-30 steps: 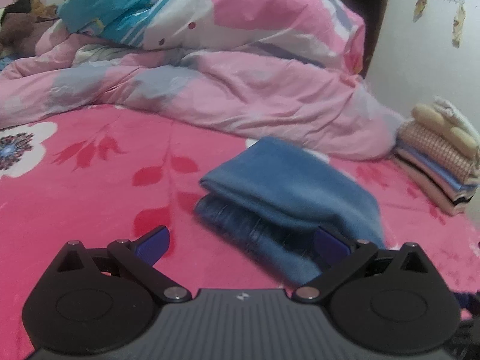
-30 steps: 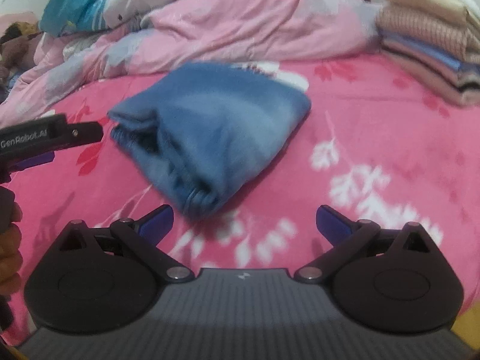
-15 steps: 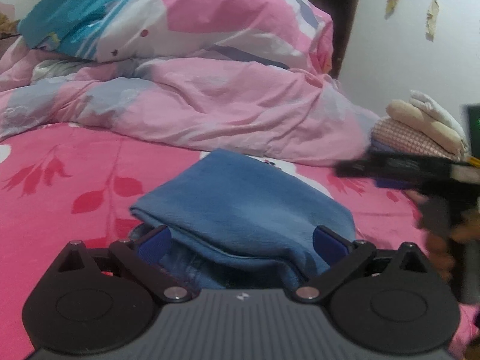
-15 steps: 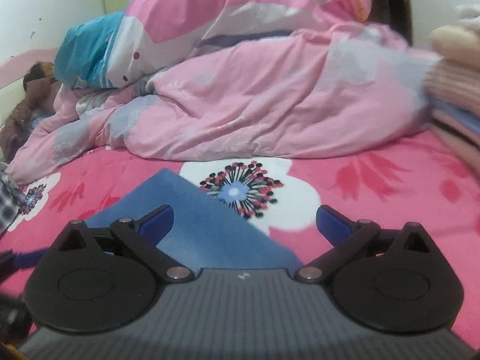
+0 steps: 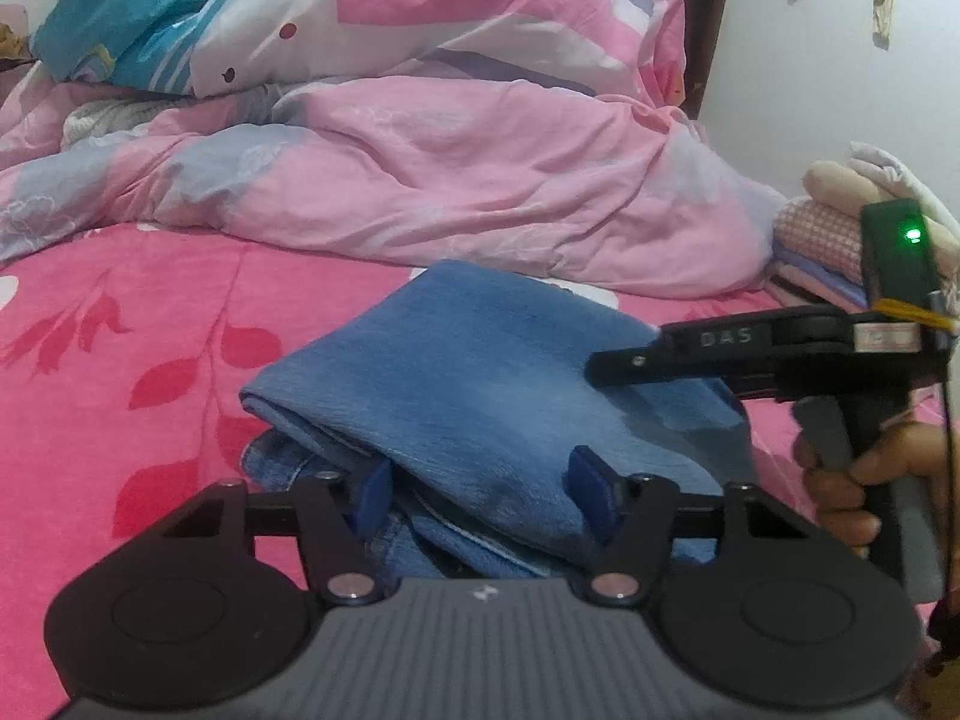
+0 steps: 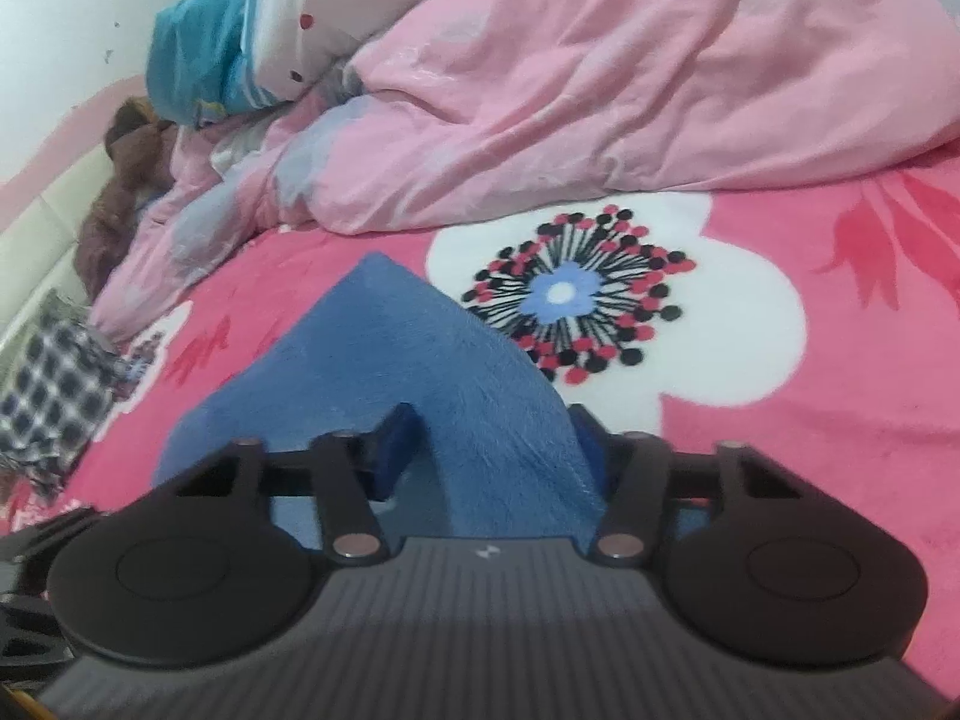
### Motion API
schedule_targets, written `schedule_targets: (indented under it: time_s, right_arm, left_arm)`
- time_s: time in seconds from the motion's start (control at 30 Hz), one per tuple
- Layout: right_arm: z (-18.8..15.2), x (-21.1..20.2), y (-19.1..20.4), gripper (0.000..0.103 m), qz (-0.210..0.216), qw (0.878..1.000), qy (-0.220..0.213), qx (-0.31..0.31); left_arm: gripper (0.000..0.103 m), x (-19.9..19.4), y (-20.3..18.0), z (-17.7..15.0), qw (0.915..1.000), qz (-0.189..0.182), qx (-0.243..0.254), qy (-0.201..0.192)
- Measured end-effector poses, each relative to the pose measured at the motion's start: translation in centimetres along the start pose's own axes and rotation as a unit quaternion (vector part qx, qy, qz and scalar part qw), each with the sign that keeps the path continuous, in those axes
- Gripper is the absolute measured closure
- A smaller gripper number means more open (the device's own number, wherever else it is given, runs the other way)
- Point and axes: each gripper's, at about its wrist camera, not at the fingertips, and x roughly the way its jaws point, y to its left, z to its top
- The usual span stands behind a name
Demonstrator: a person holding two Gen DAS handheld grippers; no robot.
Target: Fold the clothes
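Both tools, spread wide a second ago, are now closing on the folded blue garment [image 5: 480, 372], which lies mid-bed on the pink floral bedspread [image 5: 150, 312], short of the rumpled pink duvet [image 5: 450, 168]. The left tool [image 5: 480, 489] has come in over the garment's near edge, its layers bunched between the pads. The right tool [image 6: 492, 450], which hung clear of the cloth before, now straddles a raised blue ridge. Folding looks done; I judge this a two-handed pickup, probably toward the stack of folded clothes [image 5: 822, 228] at the bed's far right edge.
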Motion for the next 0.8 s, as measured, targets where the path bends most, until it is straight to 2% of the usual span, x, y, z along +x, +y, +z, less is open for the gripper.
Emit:
schedule_targets:
  time_s: [0.03, 0.1, 0.17, 0.43, 0.57, 0.8]
  right_arm:
    - [0.0, -0.3, 0.0, 0.066, 0.004, 1.0, 0.0, 0.003]
    - [-0.1, -0.9, 0.0, 0.081, 0.017, 1.0, 0.0, 0.012]
    - [-0.2, -1.6, 0.3, 0.085, 0.032, 0.999, -0.001, 0.016]
    - [-1.7, -3.6, 4.5, 0.09, 0.039, 0.999, 0.008, -0.037]
    - [-2.7, -5.0, 5.5, 0.09, 0.052, 0.998, 0.011, -0.029]
    - [-4.4, -7.7, 7.0, 0.09, 0.083, 0.997, 0.005, -0.004]
  left_arm:
    - [0.044, 0.0, 0.1, 0.0, 1.0, 0.0, -0.001, 0.001]
    - [0.046, -0.1, 0.3, -0.1, 1.0, -0.002, -0.003, 0.002]
    - [0.047, -0.2, 0.6, -0.1, 1.0, -0.005, -0.006, 0.004]
    - [0.056, -1.0, 2.1, -0.6, 0.9995, -0.024, -0.018, 0.008]
    - [0.061, -1.6, 3.1, -1.1, 0.9987, -0.042, -0.028, 0.01]
    - [0.061, -3.2, 5.5, -1.9, 0.9963, -0.073, -0.045, 0.001]
